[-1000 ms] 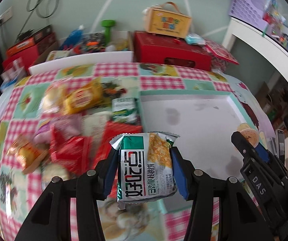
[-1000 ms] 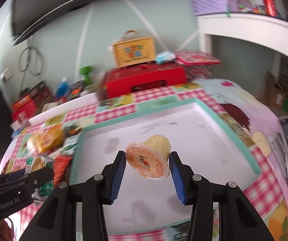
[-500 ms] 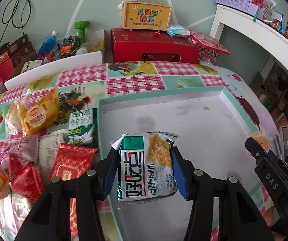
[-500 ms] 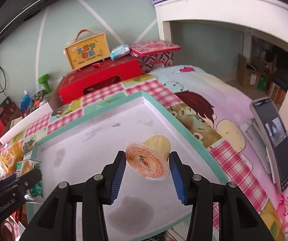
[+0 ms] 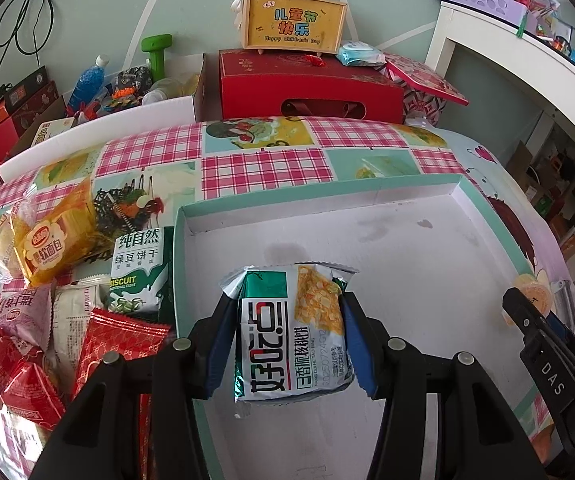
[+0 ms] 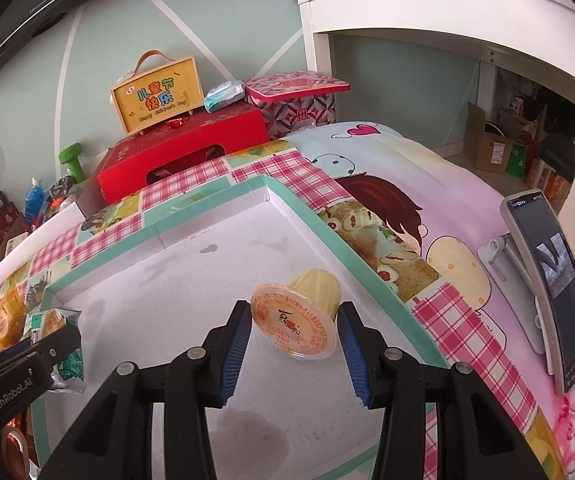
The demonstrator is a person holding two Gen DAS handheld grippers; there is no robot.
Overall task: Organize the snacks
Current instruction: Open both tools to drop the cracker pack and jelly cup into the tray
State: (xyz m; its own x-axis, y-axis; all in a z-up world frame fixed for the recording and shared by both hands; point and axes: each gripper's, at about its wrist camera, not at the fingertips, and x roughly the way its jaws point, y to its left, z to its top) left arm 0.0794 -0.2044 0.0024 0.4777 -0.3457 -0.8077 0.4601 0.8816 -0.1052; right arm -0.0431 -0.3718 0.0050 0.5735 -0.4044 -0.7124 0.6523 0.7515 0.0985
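My left gripper [image 5: 287, 340] is shut on a green and silver snack packet [image 5: 293, 332] and holds it above the left part of the white tray with teal rim [image 5: 407, 188]. My right gripper [image 6: 293, 340] is shut on a yellow jelly cup [image 6: 299, 320] with an orange foil lid, held above the tray's [image 6: 307, 200] right side. The right gripper also shows at the right edge of the left wrist view [image 5: 535, 320], and the left gripper at the left edge of the right wrist view [image 6: 39, 352].
A pile of snack packets [image 5: 47, 280] lies left of the tray on the checked cloth. A red gift box [image 5: 307, 88] and a yellow case [image 5: 293, 24] stand behind. A phone on a stand [image 6: 547, 288] is right of the tray.
Both grippers have moved to the right over the tray with their snacks still held. The snack pile has slid to the left edge of the left wrist view.
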